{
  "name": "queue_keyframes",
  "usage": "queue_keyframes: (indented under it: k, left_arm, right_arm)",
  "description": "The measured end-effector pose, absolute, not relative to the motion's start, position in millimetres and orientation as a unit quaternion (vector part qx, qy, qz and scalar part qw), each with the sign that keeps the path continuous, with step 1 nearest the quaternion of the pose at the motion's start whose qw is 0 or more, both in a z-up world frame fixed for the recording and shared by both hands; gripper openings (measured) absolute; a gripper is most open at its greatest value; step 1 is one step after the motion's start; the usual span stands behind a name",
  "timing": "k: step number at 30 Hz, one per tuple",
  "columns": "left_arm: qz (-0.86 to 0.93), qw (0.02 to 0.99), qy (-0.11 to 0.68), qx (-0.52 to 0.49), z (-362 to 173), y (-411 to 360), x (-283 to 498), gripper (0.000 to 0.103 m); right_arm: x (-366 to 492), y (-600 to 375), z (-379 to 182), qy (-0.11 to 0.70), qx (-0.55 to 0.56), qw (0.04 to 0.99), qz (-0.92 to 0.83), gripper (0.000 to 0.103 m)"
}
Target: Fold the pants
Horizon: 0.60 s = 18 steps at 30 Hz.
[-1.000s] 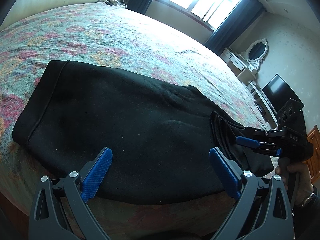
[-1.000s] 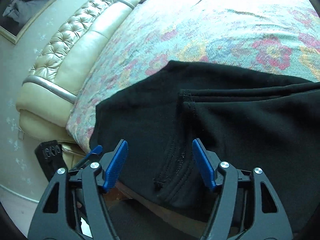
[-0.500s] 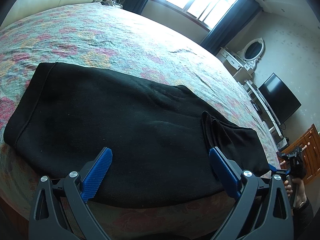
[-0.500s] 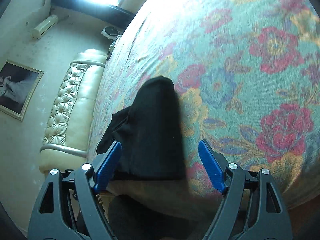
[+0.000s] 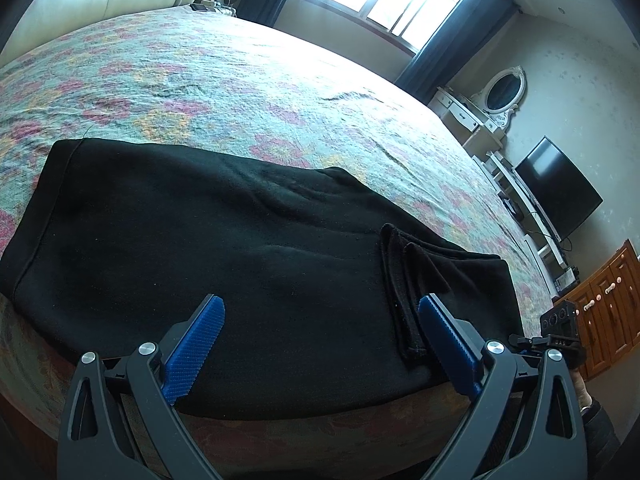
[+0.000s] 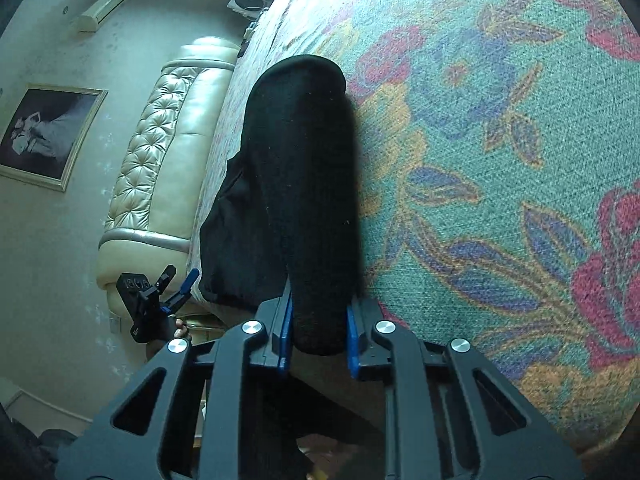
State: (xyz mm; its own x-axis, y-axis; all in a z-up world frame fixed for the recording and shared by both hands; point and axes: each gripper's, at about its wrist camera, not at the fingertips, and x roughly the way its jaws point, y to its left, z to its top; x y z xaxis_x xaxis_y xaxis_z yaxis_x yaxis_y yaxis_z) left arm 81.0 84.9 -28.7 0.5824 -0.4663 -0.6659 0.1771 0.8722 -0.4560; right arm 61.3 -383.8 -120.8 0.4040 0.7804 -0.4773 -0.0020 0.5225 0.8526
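black pants (image 5: 240,264) are lying along the near edge of a bed with a floral bedspread (image 5: 240,92), filling the lower half of the left wrist view. the legs appear to be already laid one over the other, and a doubled hem end (image 5: 404,288) is lying folded onto the fabric at lower right of that view, so a first fold is judged as made; shortening the long strip into a compact stack is judged as remaining.

the right tool (image 6: 318,334), at lower centre of the right wrist view, is closing its jaws, and the blue pads (image 6: 285,328) are pressing a rounded fold of the black fabric (image 6: 304,168) between them. its wrist is rolled, so the bedspread is filling the right of that frame.

the left tool (image 5: 316,344) is standing wide open, tilted downward over the bed's near edge at the bottom of the left wrist view, its blue pads (image 5: 196,344) spread over the fabric and gripping nothing. a hand (image 6: 176,326) is holding its handle at lower left of the right wrist view.
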Motion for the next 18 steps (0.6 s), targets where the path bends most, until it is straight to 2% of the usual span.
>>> queue_keyframes:
  k: [3, 5, 6, 7, 8, 9, 10, 18]
  left_arm:
    - [-0.186, 0.871, 0.42, -0.172, -30.5, 83.3, 80.0, 0.097]
    - [-0.186, 0.871, 0.421, -0.17, -31.9, 84.4, 81.0, 0.097]
    - [-0.185, 0.871, 0.422, -0.171, -33.1, 85.3, 81.7, 0.097]
    - [-0.185, 0.87, 0.423, -0.173, -34.4, 86.0, 82.7, 0.097]
    - [-0.186, 0.869, 0.424, -0.174, -34.9, 85.8, 83.2, 0.097]
    - [-0.187, 0.869, 0.424, -0.175, -35.6, 86.5, 83.4, 0.097]
    - [-0.188, 0.869, 0.424, -0.174, -35.6, 86.2, 83.5, 0.097]
    - [-0.198, 0.87, 0.42, -0.167, -31.5, 77.4, 85.7, 0.097]
  right_arm:
    - [61.1, -388.6, -126.6, 0.469, 0.419, 0.721, 0.29, 0.019]
    - [61.8, -391.3, -123.5, 0.472, 0.422, 0.715, 0.296, 0.025]
    - [63.2, -392.7, -119.0, 0.475, 0.42, 0.713, 0.3, 0.032]
    - [65.1, -394.9, -111.8, 0.473, 0.41, 0.72, 0.299, 0.047]
    - [67.1, -398.8, -101.1, 0.465, 0.401, 0.731, 0.298, 0.056]
    - [70.2, -403.8, -91.8, 0.453, 0.396, 0.742, 0.296, 0.072]
    - [74.5, -409.7, -84.3, 0.44, 0.397, 0.75, 0.294, 0.077]
    - [152.1, -409.1, -87.3, 0.444, 0.412, 0.74, 0.293, 0.077]
